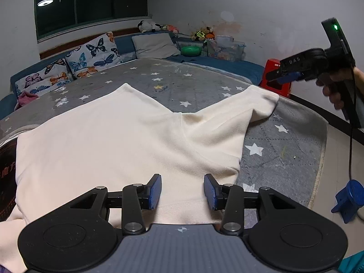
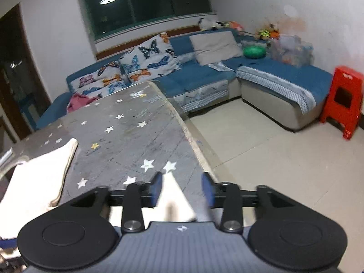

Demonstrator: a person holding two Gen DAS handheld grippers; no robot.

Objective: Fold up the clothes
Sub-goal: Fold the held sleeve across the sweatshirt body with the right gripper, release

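With the cream shirt (image 1: 109,141) spread flat on the star-patterned desk (image 1: 284,150), both the left gripper (image 1: 183,192) and right gripper (image 2: 182,190) had jaws part open, gripping nothing, so a shallow pinch could have dragged it off-square.

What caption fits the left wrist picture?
Open left hand-held gripper hovers over a cream shirt spread on the star-patterned table.
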